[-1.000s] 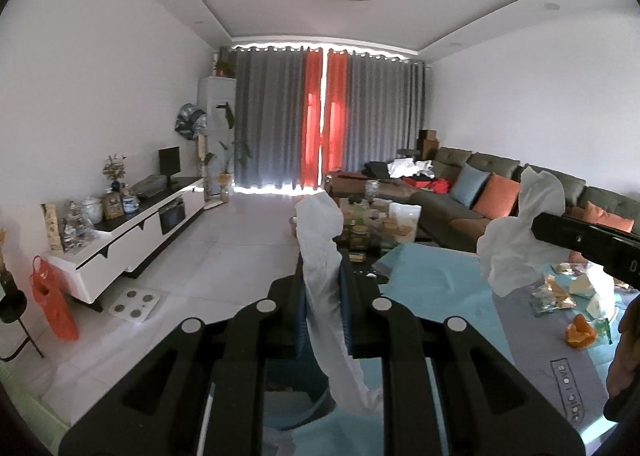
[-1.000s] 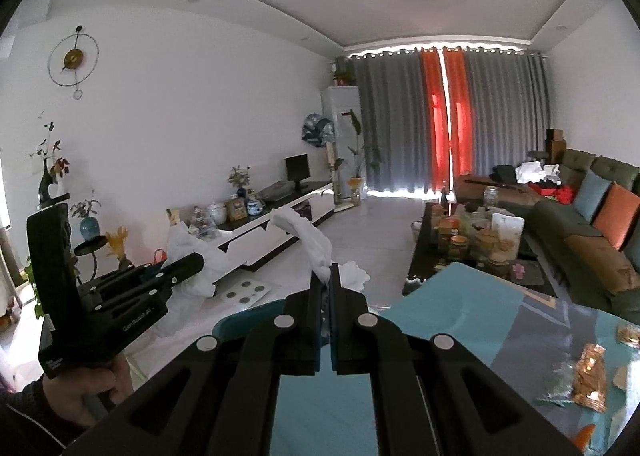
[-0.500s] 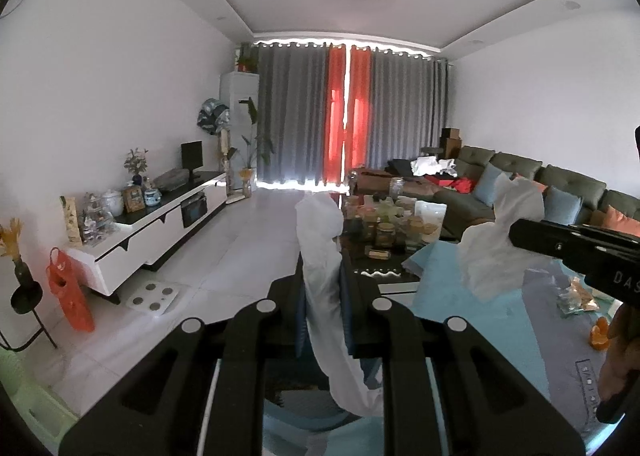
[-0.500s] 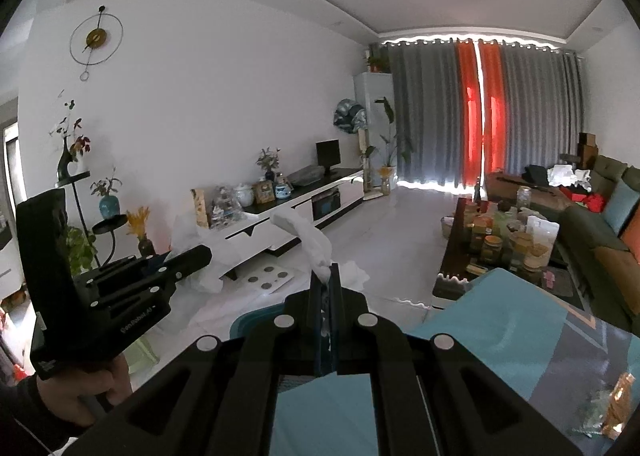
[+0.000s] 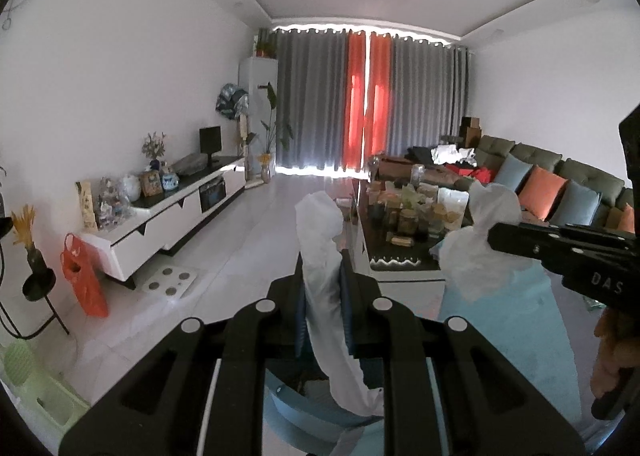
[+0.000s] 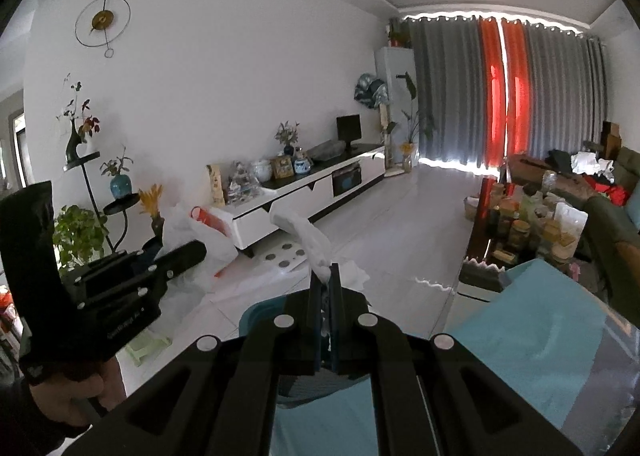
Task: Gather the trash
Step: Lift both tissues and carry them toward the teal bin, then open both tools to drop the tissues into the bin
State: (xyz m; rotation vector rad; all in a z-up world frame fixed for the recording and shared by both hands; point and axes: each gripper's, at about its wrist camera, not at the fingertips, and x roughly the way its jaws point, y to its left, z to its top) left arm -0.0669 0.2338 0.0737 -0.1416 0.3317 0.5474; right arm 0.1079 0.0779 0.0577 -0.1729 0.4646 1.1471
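My left gripper (image 5: 322,268) is shut on one white handle of a thin plastic trash bag (image 5: 320,232), which hangs down between the jaws. My right gripper (image 6: 325,276) is shut on the bag's other handle (image 6: 304,234). In the left wrist view the right gripper (image 5: 496,236) shows at the right with white bag plastic (image 5: 476,260) bunched at its tip. In the right wrist view the left gripper (image 6: 196,250) shows at the left with bag plastic (image 6: 200,240) behind it. A blue bin rim (image 6: 260,314) sits below both grippers.
A table with a teal cloth (image 6: 532,320) lies to the right. A dark coffee table (image 5: 400,248) crowded with jars stands ahead, a green sofa (image 5: 560,180) at the right, a white TV cabinet (image 5: 176,216) at the left. A green stool (image 5: 36,388) and an orange bag (image 5: 82,276) are on the floor.
Both grippers have swung left with the bag handles held; the table's snack litter has slid out of view at the right. The grips have not changed.
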